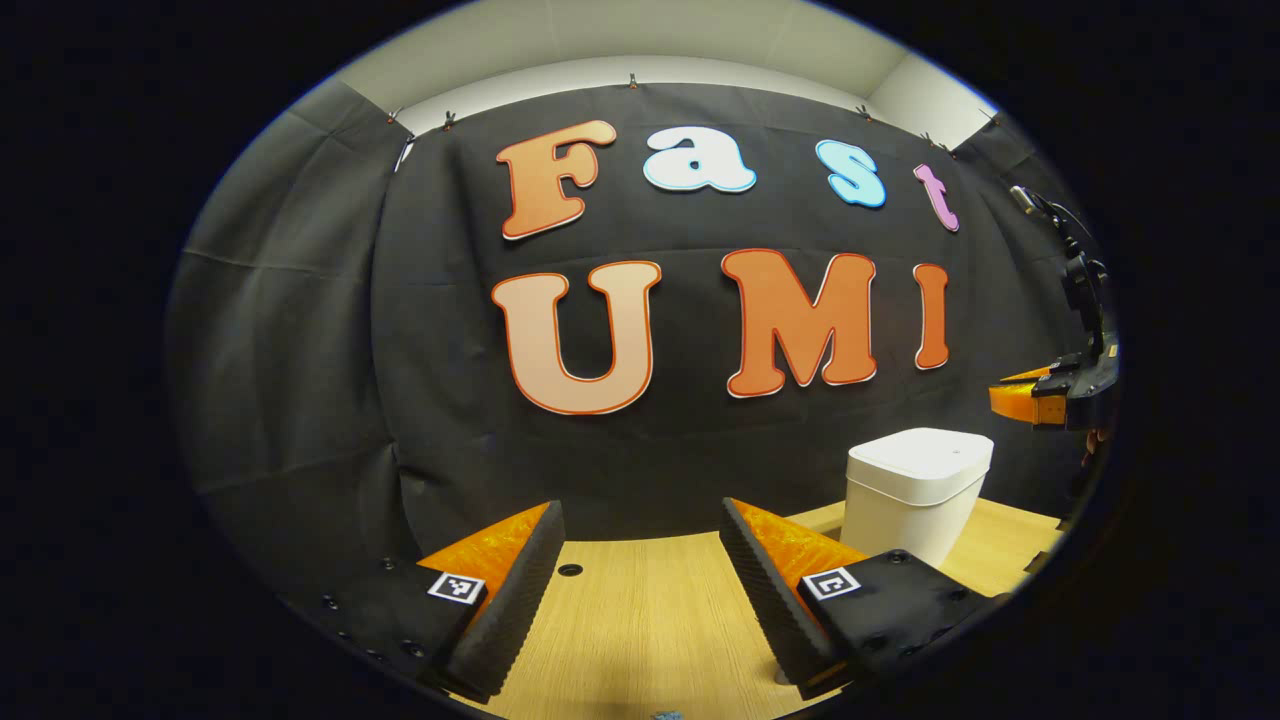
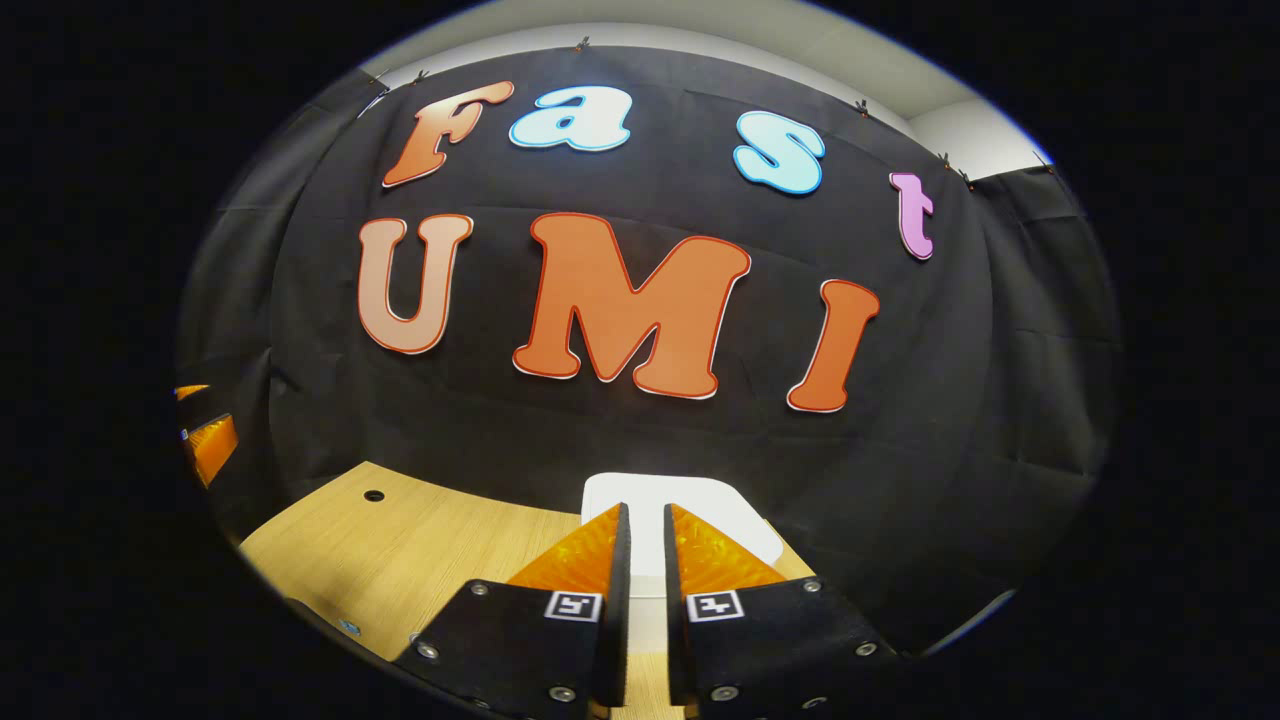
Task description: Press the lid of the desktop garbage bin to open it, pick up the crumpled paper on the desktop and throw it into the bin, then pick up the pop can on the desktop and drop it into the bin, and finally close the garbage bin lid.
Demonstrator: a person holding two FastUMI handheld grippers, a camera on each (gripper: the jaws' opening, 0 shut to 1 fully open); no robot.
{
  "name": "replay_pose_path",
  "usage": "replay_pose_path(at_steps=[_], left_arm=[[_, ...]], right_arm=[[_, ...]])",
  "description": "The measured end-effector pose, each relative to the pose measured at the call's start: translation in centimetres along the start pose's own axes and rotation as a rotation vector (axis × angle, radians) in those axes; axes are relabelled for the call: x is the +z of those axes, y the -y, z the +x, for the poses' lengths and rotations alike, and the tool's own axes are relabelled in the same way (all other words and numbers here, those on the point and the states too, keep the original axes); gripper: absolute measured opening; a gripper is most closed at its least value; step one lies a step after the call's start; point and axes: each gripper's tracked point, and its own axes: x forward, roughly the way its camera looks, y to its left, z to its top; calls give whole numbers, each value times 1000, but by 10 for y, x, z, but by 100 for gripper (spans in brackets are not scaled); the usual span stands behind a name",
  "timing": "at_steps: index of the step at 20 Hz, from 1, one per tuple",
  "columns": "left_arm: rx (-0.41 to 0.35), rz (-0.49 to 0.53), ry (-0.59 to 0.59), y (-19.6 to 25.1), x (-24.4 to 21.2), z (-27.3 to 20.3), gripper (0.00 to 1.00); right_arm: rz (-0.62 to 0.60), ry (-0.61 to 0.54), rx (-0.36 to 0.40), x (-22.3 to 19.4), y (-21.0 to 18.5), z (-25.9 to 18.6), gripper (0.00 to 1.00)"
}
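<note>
Standing lid-down at the table's far edge, the bin fits either stage; right gripper nearly closed above it, left gripper open, both empty.

Plain white plastic desktop garbage bin with white lid, pale wood-grain desktop, black-and-white square markers on grippers
</note>
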Motion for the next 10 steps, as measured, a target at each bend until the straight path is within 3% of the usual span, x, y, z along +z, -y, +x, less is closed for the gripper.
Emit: replay_pose_path(at_steps=[1,5,10], left_arm=[[19,-3,-8,-1,-2,0,99],[71,-7,-20,4,-2,0,99],[122,-2,-35,22,2,3,99]], right_arm=[[3,-9,6,-2,3,7,11],[42,-5,15,-1,21,31,2],[61,-53,55,-20,43,57,1]])
